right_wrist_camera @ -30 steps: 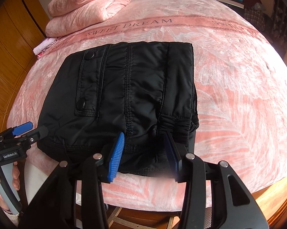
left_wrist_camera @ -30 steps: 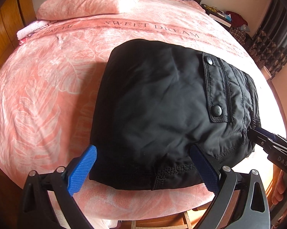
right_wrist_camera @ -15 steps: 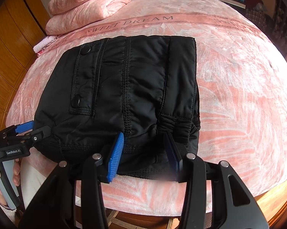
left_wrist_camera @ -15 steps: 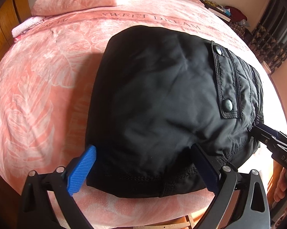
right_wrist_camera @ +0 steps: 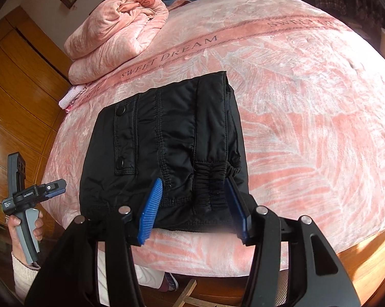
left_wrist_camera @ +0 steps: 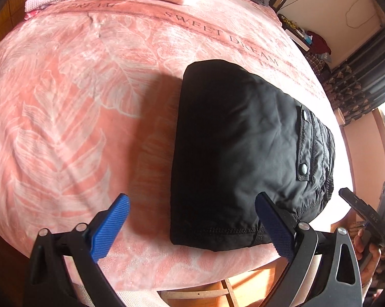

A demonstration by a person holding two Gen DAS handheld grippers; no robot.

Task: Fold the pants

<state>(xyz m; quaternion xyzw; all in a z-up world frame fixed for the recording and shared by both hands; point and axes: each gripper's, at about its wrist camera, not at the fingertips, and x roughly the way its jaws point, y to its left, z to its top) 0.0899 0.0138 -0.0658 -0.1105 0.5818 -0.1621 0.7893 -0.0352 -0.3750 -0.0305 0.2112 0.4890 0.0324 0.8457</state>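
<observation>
Folded black pants [left_wrist_camera: 243, 140] with a snap pocket lie flat on the pink bed blanket [left_wrist_camera: 64, 102], near its front edge. My left gripper [left_wrist_camera: 192, 226] is open wide at the pants' near left corner, its right pad over the hem and its left pad over bare blanket. In the right wrist view the pants [right_wrist_camera: 166, 140] show their elastic waistband lying between the pads of my right gripper [right_wrist_camera: 193, 209]. Its jaws are opening and the pads do not press the cloth. Each gripper shows in the other view: left gripper [right_wrist_camera: 51, 189], right gripper [left_wrist_camera: 356, 202].
A folded pink quilt [right_wrist_camera: 115, 25] sits at the bed's far left corner. Wooden wardrobe doors [right_wrist_camera: 18, 89] stand to the left. A cluttered bedside shelf [left_wrist_camera: 307, 38] and dark curtains [left_wrist_camera: 358, 76] are at the right. The bed's wooden edge [right_wrist_camera: 358, 243] runs below the blanket.
My left gripper has swung left off the pants, which now sit right of centre in its view. The right gripper's pads have spread wider and pulled back a little.
</observation>
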